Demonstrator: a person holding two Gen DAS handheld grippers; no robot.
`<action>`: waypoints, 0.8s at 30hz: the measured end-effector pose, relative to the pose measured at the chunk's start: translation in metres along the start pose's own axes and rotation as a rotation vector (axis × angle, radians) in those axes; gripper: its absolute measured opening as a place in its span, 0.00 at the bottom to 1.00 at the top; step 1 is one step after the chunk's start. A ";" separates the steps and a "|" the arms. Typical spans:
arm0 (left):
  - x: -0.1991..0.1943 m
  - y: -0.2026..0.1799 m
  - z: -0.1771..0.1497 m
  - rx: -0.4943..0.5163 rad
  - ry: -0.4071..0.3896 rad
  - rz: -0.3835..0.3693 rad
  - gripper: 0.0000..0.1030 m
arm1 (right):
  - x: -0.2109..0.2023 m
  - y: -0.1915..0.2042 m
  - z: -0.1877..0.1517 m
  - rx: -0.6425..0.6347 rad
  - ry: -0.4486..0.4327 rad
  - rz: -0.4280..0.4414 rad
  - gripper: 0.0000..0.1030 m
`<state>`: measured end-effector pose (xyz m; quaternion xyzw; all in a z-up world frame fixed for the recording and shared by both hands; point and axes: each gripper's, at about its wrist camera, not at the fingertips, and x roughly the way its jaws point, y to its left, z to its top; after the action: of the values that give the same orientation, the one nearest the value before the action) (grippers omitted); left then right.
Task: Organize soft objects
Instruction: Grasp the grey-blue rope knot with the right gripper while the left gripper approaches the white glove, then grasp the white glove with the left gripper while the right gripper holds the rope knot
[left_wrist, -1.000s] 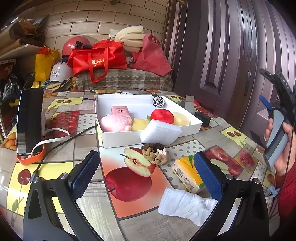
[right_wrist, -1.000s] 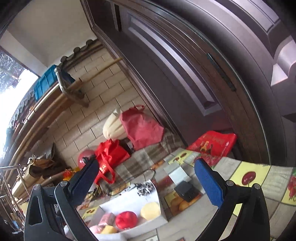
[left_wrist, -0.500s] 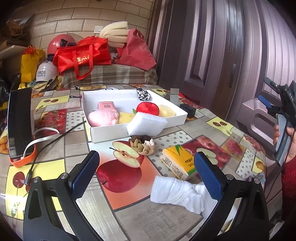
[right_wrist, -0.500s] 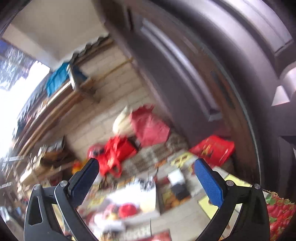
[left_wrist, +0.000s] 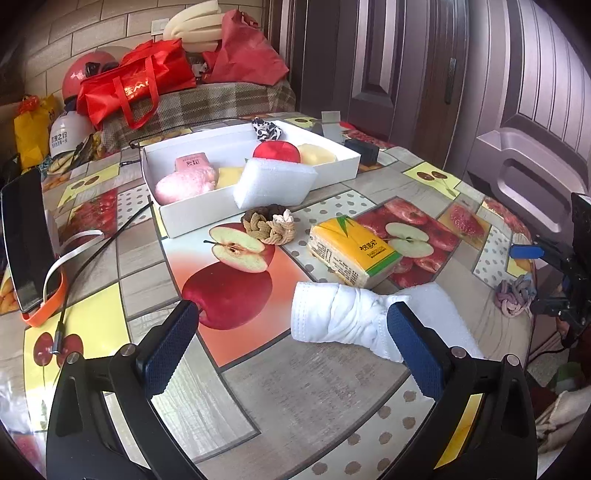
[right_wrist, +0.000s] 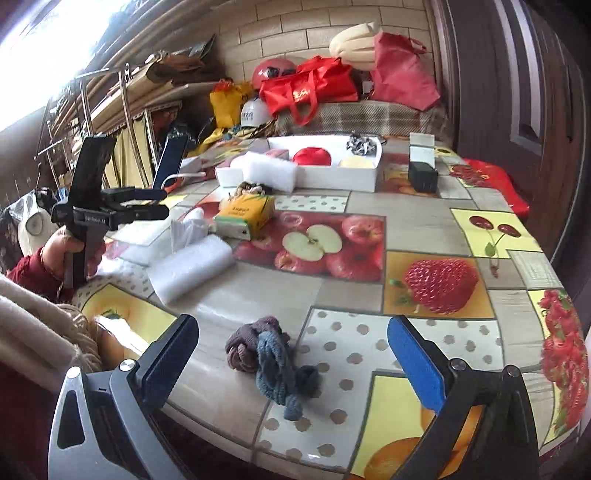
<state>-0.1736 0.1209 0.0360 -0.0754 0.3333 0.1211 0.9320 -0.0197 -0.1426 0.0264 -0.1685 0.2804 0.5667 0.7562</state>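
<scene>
Only my right wrist view shows the knotted brown-and-blue yarn bundle lying between my right gripper's spread fingers; a second ago that view faced the door. My left gripper, also spread wide, hovers before the rolled white cloth. The white cardboard box holds a pink plush and a red cushion.

Box sits at far side of counter, foam block leaning over its near wall; braided ring just before box, tissue pack to its right, rolled cloth nearer still; knotted rope near counter's right edge, apart
</scene>
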 end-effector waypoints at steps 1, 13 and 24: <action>0.002 0.002 0.000 -0.021 0.010 0.001 1.00 | 0.004 0.000 -0.001 0.001 0.008 0.003 0.98; 0.015 0.008 -0.019 -0.378 0.180 -0.326 0.99 | 0.020 0.004 -0.008 -0.033 0.071 -0.074 0.42; 0.054 0.012 0.015 -0.421 0.199 -0.335 0.99 | 0.023 -0.012 -0.007 0.013 0.054 -0.117 0.41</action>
<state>-0.1278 0.1453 0.0123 -0.3330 0.3736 0.0241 0.8655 -0.0052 -0.1327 0.0056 -0.1949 0.2940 0.5149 0.7813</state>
